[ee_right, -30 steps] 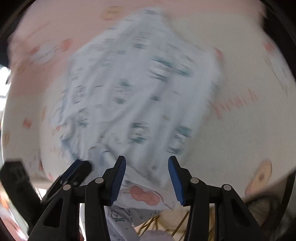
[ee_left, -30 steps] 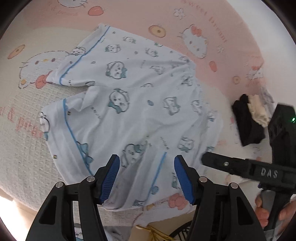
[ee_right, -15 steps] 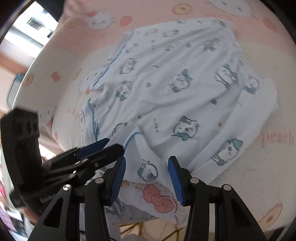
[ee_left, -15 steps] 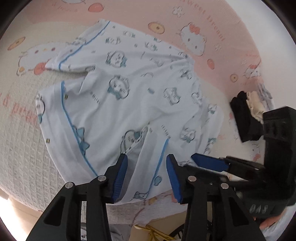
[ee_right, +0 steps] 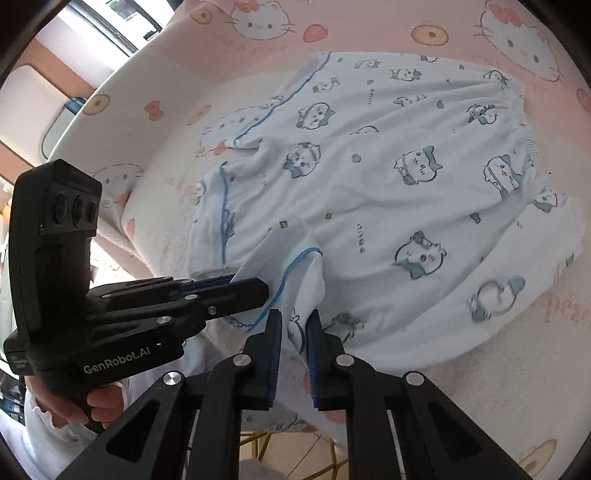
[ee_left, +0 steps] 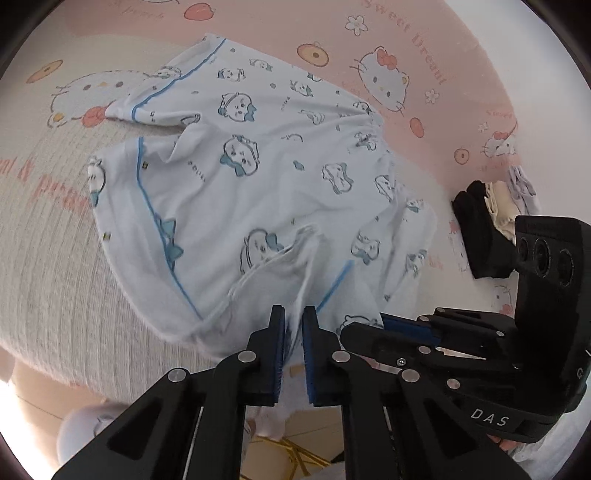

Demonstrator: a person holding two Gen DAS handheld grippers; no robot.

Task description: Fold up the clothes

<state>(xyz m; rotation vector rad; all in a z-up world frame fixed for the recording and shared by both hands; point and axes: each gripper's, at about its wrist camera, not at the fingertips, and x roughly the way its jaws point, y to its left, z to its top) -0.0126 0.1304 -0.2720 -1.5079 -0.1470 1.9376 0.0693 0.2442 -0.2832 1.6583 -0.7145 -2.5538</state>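
White pyjama pants [ee_left: 258, 177] with blue cartoon prints and blue piping lie spread on a pink cartoon-cat blanket [ee_left: 424, 55]; they also show in the right wrist view [ee_right: 406, 184]. My left gripper [ee_left: 293, 325] is shut on the near hem of one leg. My right gripper [ee_right: 295, 328] is shut on the same near hem, right beside the left one. The right gripper shows in the left wrist view [ee_left: 399, 325], and the left gripper in the right wrist view [ee_right: 221, 288]. The held edge is lifted slightly into a ridge.
A small stack of folded dark and cream clothes [ee_left: 487, 225] sits on the blanket to the right of the pants. The blanket's near edge [ee_left: 110, 373] drops off below the grippers. A window [ee_right: 110, 22] lies beyond the far left.
Both grippers have moved in to the near hem and shut on it. They were open half a second ago. The fabric between them has bunched up.
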